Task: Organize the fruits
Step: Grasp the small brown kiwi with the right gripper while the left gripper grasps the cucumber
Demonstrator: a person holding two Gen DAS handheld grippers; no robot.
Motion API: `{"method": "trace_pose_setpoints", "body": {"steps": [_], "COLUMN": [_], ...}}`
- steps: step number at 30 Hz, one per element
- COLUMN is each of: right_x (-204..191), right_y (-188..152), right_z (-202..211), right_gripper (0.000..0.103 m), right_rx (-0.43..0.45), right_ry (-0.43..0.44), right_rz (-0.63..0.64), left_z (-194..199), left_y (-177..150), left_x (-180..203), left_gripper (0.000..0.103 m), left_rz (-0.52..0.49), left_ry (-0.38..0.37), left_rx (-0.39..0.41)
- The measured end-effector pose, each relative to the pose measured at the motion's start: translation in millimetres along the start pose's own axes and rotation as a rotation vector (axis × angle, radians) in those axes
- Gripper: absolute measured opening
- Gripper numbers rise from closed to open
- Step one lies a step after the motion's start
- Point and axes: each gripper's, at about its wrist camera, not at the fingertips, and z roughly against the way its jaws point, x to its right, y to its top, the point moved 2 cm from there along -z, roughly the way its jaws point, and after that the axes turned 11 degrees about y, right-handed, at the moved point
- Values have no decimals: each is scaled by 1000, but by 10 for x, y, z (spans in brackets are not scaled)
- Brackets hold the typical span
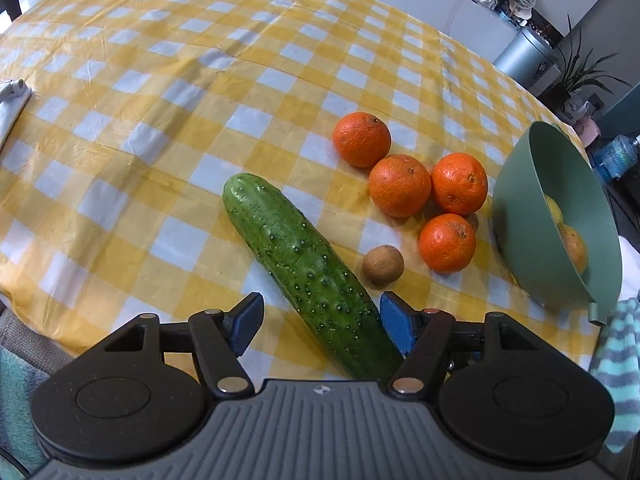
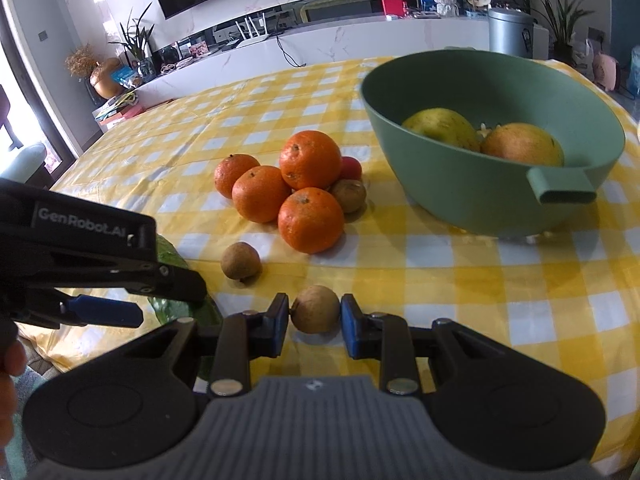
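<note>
Right gripper point(image 2: 315, 314) has its blue pads narrowed onto a small brown fruit point(image 2: 316, 309), one pad at each side, so it looks held or just about held; whether it is lifted off the desk point(image 2: 500, 280) I cannot tell. That low, level pinch across the widest part suits a round thing that would roll away otherwise, and the green bowl point(image 2: 460, 196) lies just ahead to the right, the likely place for it.

Left gripper point(image 1: 320, 326) is wide, its pads straddling the near end of the cucumber point(image 1: 304, 268). The right pad lies just beside the skin, the left one well apart, so nothing is gripped yet. The cucumber lies slanted across the checked cloth, and I judge the gripper is lined up near its end to close across the narrow width.

Counted: four oranges point(image 2: 310, 219) bunched in a touching cluster between cucumber and bowl; three brown fruits, one in the right gripper, one loose point(image 2: 241, 260) near the cucumber, one point(image 2: 349, 195) tucked against the oranges; one small red fruit point(image 2: 351, 168) half hidden behind the cluster; one cucumber. Inside the bowl sit two larger fruits, a yellow-green one point(image 2: 442, 126) and an orange-yellow one point(image 2: 522, 144), so the sorting appears begun, with most pieces outside.
</note>
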Motion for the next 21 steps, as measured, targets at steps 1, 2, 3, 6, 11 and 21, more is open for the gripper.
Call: {"method": "trace_pose_setpoints", "body": {"steps": [1,2,3,6,11,21], "right_x": [3,2,1,1,18,-17], "right_y": [1,0,0,-1,-1,-2], "right_z": [4,8,10,17,10,-2], "right_gripper": [25,25,25,25,25,25], "right_rx": [1,2,2,4,2,2], "right_ry": [2,5,6,8,11,23], "right_rz": [-1,0,1,3,-3,8], "left_z": [-15,-32,-44,-89,-89,-46], "left_y": [3,5,9,8,-21,-86], "left_x": [18,37,53,96,130,25], "left_gripper": [78,78,78,77,72,60], "left_rz": [3,6,9,7,-32,-24], "left_ry": [2,4,6,21,27,-58], "left_rx": [1,1,0,0,50,77]}}
